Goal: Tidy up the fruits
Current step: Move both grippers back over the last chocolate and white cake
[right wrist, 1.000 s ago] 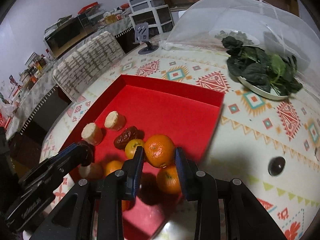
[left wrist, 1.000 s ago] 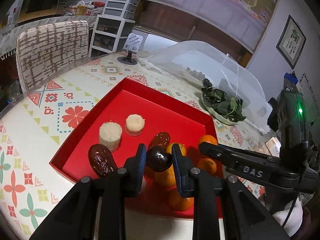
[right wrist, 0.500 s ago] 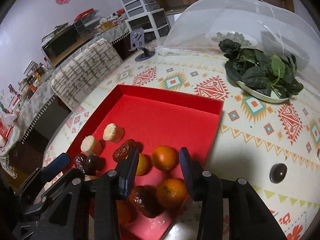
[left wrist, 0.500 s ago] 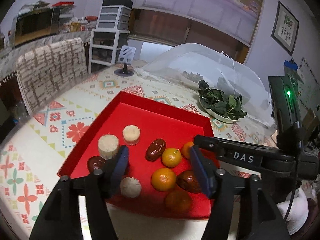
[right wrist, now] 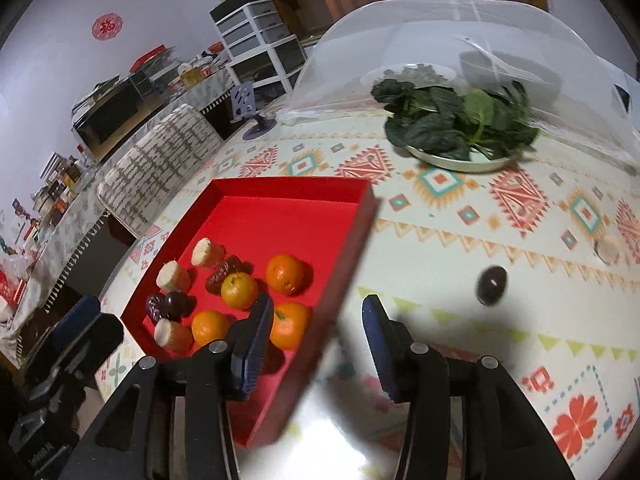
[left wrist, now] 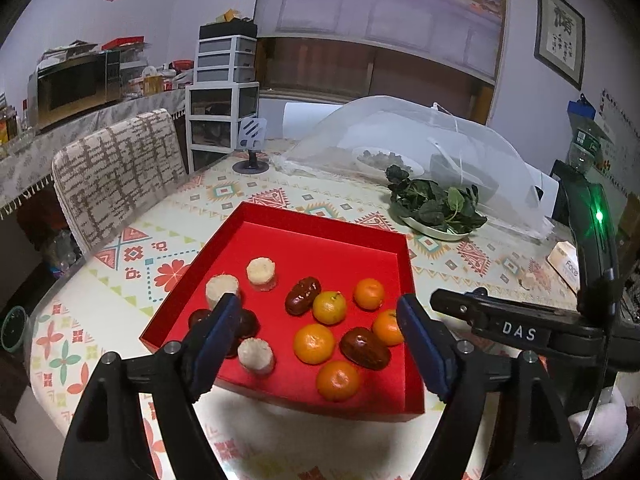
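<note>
A red tray point(left wrist: 320, 224) point(right wrist: 280, 188) on the patterned table holds several oranges point(left wrist: 314, 343) point(right wrist: 285, 273), dark red dates point(left wrist: 303, 301), dark round fruits point(right wrist: 176, 304) and pale banana chunks point(left wrist: 261, 272) point(right wrist: 207, 253). My left gripper point(left wrist: 320, 344) is open and empty, raised above the tray's near edge. My right gripper point(right wrist: 316, 336) is open and empty over the tray's right rim. A dark round fruit point(right wrist: 491, 285) lies loose on the table to the right of the tray. The right gripper's body point(left wrist: 520, 330) shows in the left wrist view.
A plate of leafy greens point(left wrist: 436, 210) point(right wrist: 456, 128) stands behind the tray, in front of a mesh food cover point(left wrist: 408, 152) point(right wrist: 460, 40). A small pale piece point(right wrist: 607, 249) lies at the table's right. A patterned chair point(left wrist: 116, 176) stands at the left edge.
Both grippers opened and drew back. The left let go of a dark fruit and the right let go of an orange; both now lie in the tray. The right gripper swung rightward.
</note>
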`<state>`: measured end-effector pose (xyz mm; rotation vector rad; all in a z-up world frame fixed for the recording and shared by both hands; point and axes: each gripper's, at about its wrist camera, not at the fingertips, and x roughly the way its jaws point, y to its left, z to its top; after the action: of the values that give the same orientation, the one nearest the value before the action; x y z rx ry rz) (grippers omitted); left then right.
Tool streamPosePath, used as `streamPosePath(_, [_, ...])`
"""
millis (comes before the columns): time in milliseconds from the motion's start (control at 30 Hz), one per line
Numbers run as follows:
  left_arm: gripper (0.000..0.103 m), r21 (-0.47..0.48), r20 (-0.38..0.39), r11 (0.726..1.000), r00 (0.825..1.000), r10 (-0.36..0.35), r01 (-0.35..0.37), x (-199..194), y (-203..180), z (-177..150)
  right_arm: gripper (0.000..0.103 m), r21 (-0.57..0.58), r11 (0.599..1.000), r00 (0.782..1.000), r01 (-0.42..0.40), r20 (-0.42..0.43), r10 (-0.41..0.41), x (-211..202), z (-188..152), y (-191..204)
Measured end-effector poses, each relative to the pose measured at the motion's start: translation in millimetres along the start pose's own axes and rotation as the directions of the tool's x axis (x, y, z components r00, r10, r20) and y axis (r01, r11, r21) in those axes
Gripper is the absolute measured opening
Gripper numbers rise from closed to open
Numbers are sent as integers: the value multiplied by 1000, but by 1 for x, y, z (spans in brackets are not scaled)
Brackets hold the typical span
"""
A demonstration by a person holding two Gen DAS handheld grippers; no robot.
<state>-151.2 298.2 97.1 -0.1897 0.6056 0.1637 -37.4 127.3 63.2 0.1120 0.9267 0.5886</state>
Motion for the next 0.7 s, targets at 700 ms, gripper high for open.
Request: streamPosePath(700, [81,119,24,993,1000,18,-20,-41,-66,-10,56,34,999,997,28,68,-31,-69,-53,-43])
